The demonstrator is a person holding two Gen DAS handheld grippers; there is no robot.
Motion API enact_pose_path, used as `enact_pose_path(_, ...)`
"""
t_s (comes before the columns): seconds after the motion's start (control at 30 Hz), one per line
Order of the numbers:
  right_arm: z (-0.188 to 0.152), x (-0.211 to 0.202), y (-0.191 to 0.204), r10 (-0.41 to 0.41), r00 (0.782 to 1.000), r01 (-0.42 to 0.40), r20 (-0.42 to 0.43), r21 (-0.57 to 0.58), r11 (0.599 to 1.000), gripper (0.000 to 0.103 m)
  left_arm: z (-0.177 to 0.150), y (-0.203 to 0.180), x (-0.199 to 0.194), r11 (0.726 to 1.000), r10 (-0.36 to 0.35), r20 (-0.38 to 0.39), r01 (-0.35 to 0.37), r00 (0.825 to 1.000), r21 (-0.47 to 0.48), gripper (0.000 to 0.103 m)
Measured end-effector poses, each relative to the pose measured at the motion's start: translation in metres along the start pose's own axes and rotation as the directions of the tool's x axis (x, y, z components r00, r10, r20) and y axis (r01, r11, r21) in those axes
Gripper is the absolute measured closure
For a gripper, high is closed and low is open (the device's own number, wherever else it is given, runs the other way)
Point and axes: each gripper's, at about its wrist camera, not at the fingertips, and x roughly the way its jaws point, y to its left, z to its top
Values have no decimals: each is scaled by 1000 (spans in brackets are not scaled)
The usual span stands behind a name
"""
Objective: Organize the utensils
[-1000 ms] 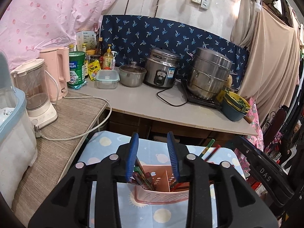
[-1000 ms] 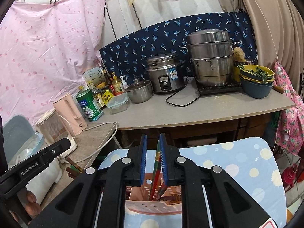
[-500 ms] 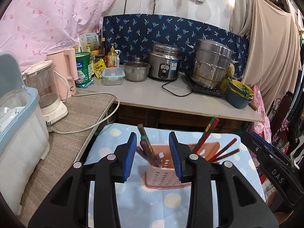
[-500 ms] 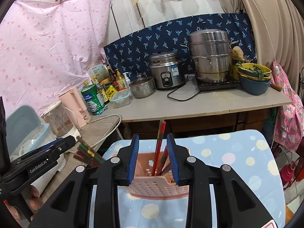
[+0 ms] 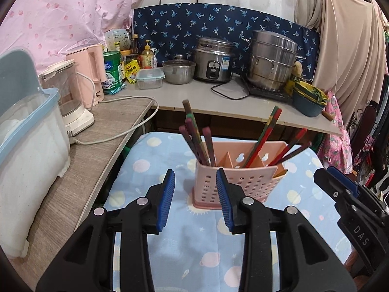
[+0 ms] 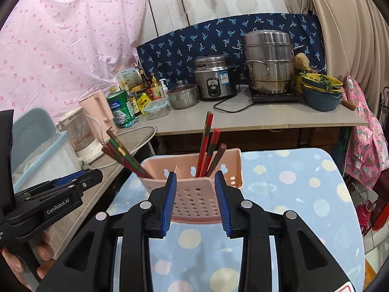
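Pink perforated utensil holder (image 5: 235, 182) stands upright on a blue dotted cloth (image 5: 155, 168), w/ inner dividers making several compartments. Dark red-green chopsticks (image 5: 197, 138) lean left out of the left compartment; more chopsticks (image 5: 265, 136) lean right from the middle and right ones. Left gripper (image 5: 195, 198) hangs just in front of the holder, jaws spread, nothing between them. Right gripper (image 6: 195, 200) is likewise released, jaws apart, empty, holder's wall seen between its pads but not touched as far as I can tell. Behind, a counter (image 5: 192, 97) carries a rice cooker (image 5: 214, 60), a steel steamer pot (image 5: 272, 60) and a pink kettle (image 5: 90, 73). Blender (image 5: 73, 97) sits on the side table at left.
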Motion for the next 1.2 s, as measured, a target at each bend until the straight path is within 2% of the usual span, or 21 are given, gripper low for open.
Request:
enact_pose_path(0.1,-13,-7,-1,7,1000,-7,0,15,1000,64,-12,-1,-3,1000,17,-1,-17,1000,9,68)
enact_pose_path(0.27,-31,-14,0,-1,1000,1,-12,20,1000,62,-31,-3,-6,999,38,-10,-37,999,27,55)
enact_pose_path(0.53,-57,-25,0,-22,999,22,-24,16,1000,56,-58,-3,-4,998,48,-54,-46,997,34,55)
enact_pose_path(0.6,-65,-28,3,-28,999,28,-29,5,1000,53,-64,-5,-5,998,55,-55,-53,997,41,54)
enact_pose_path(0.7,-75,-30,6,-45,998,45,-34,-8,999,47,-72,-7,-5,996,68,-55,-65,996,54,48)
enact_pose_path(1.1,-101,-35,-8,-84,994,87,-63,57,995,29,-96,-9,-3,995,83,-82,-78,993,65,41)
enact_pose_path(1.2,-106,-35,-7,-109,992,112,-62,38,993,26,-100,-8,-2,994,92,-84,-86,992,64,32)
